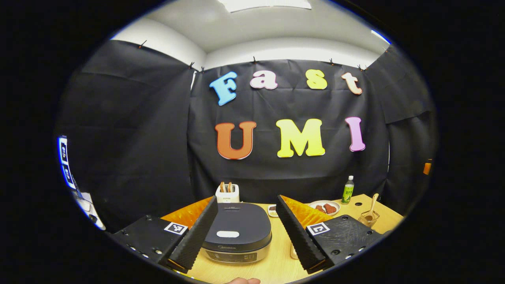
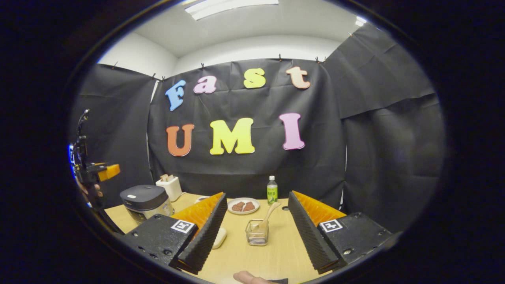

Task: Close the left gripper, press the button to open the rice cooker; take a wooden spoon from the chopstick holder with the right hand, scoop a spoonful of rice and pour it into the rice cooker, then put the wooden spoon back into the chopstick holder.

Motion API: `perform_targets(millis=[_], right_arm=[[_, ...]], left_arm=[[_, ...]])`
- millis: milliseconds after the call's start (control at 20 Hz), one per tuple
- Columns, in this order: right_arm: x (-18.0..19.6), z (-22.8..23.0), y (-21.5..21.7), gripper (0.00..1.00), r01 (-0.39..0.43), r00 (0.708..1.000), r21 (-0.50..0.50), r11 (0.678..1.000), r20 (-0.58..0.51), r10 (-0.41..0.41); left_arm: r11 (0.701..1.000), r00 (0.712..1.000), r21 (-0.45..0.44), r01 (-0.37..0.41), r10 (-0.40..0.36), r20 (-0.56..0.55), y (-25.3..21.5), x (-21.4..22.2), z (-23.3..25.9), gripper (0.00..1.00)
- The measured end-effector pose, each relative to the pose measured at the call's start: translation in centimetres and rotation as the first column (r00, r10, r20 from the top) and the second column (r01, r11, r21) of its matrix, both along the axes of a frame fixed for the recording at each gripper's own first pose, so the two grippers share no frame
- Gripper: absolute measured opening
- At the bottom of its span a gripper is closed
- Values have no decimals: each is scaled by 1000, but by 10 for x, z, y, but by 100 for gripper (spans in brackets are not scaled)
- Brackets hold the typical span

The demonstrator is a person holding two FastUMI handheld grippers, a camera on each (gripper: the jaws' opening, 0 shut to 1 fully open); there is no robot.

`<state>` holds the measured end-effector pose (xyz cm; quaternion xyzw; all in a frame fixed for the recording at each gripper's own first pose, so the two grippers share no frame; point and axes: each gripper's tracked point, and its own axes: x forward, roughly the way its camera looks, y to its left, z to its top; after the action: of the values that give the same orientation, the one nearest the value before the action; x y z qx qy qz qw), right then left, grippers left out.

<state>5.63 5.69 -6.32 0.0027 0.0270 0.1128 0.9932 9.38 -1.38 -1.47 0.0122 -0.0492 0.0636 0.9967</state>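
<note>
Left gripper (image 1: 246, 230) is hanging open over the closed dark-lidded rice cooker (image 1: 236, 234). Right gripper (image 2: 256, 230) is gaping open, framing the wire-mesh chopstick holder (image 2: 257, 232) holding the pale wooden spoon (image 2: 268, 215) on the light wooden surface (image 2: 276, 256).

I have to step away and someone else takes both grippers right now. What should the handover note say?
Left gripper: open, facing the closed rice cooker; its lid button not yet pressed.
Right gripper: open, holding nothing, aimed at the chopstick holder on the table; the wooden spoon stands in it.
Done: nothing.
Left: close left gripper, press button, take spoon, scoop rice, pour into cooker, return spoon.
</note>
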Motion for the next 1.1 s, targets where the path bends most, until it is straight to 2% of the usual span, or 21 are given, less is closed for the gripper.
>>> perform_targets(millis=[150, 300, 550, 750, 950, 1050, 1100], right_arm=[[-5, 1, 1, 100, -9, 1000, 0, 1000, 7, 9], [-6, -2, -6, 100, 5, 1000, 6, 1000, 13, -5], [-6, 2, -22, 100, 53, 997, 4, 999, 48, -53], [3, -2, -25, 100, 72, 996, -11, 997, 50, -72], [10, 13, -37, 100, 131, 987, -82, 988, 101, -123], [9, 17, -30, 100, 119, 989, -90, 989, 102, -110], [10, 18, -27, 93, 114, 989, -95, 989, 101, -105]], left_arm=[[1000, 997, 6, 0, -1, 80, -9, -25, 31, 95], [998, 996, -28, 54, -52, 77, -27, -45, 31, 95], [997, 992, 5, 81, -81, 99, -41, -63, 33, 95], [991, 990, -49, 124, -121, 65, -50, -62, 18, 95], [996, 996, -17, 89, -89, 27, -39, -57, 9, 95], [998, 998, 1, 69, -69, 12, -37, -55, 8, 95], [998, 998, 3, 68, -68, 11, -39, -52, 9, 95]])
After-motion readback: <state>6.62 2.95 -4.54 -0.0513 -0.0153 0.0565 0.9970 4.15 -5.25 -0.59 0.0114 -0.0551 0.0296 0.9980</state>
